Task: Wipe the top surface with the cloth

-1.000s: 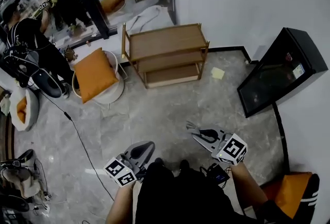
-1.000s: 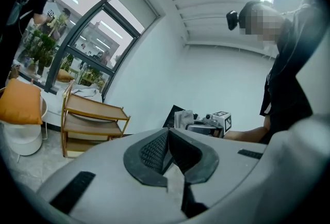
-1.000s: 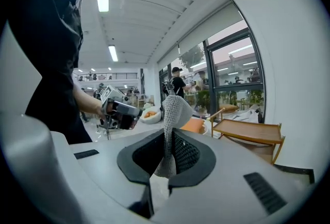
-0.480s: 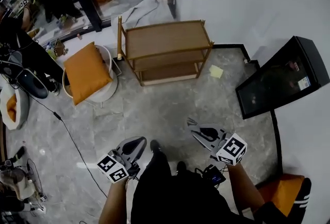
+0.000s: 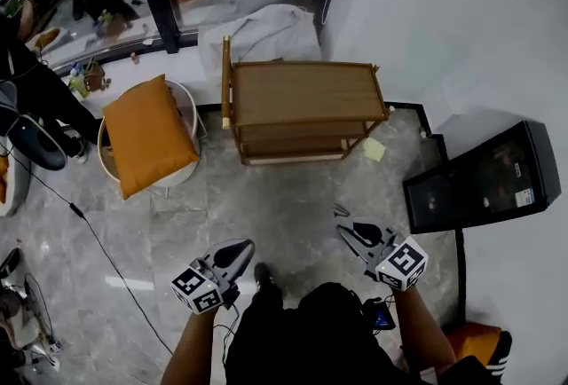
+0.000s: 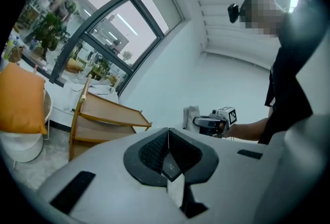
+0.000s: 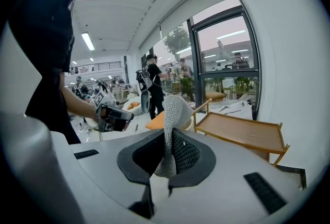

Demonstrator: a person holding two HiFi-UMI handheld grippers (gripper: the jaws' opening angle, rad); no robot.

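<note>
**Grey cloth pinched in the right claw, well short of the shelf**

The grey knitted cloth (image 7: 175, 109) is a narrow strip. Its long axis runs along the jaws, and its free end pokes out past them. The right gripper (image 7: 168, 140) pinches its lower part. The left gripper (image 6: 167, 135) has its jaws pressed together on nothing. The three-tier wooden shelf (image 5: 302, 93) stands ahead against the white wall (image 5: 444, 19), well apart from both grippers.

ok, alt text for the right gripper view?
The right gripper has its jaws shut on a grey knitted cloth that sticks up between them. Beyond stands a wooden shelf unit; the left gripper shows at left.
</note>
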